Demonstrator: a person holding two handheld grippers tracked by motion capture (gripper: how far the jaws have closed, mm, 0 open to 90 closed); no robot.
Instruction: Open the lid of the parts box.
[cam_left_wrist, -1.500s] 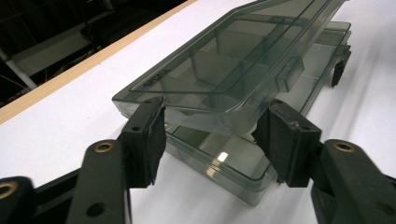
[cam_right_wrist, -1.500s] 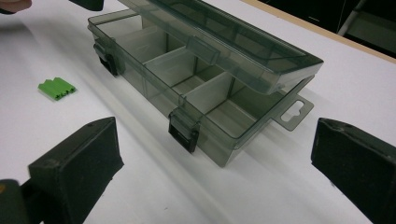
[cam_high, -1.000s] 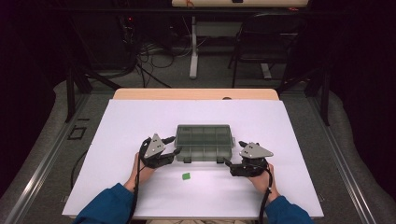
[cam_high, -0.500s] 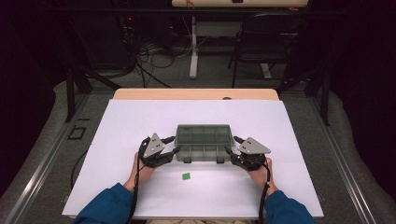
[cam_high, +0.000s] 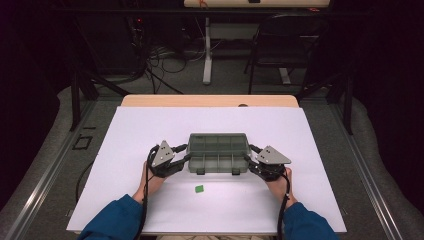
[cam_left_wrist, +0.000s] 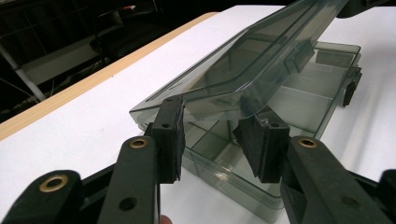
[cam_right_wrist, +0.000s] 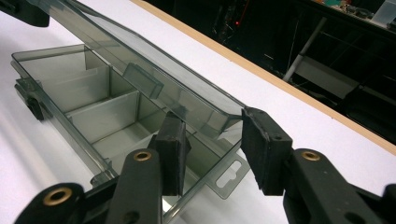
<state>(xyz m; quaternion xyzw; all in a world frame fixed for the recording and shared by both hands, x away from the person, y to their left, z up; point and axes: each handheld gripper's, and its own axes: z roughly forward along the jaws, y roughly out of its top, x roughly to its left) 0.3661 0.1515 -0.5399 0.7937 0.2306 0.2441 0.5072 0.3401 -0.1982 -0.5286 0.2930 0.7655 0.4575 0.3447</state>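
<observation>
No words, labels, brand marks or numbers can be read anywhere in these views. The clear compartment box (cam_high: 218, 152) is plain plastic with no print on its lid or walls. The small green square (cam_high: 199, 189) just in front of the box is blank. The white sheet (cam_high: 125, 150) under the box bears no writing, and the grey plates beside the box carry no marks that can be made out.
</observation>
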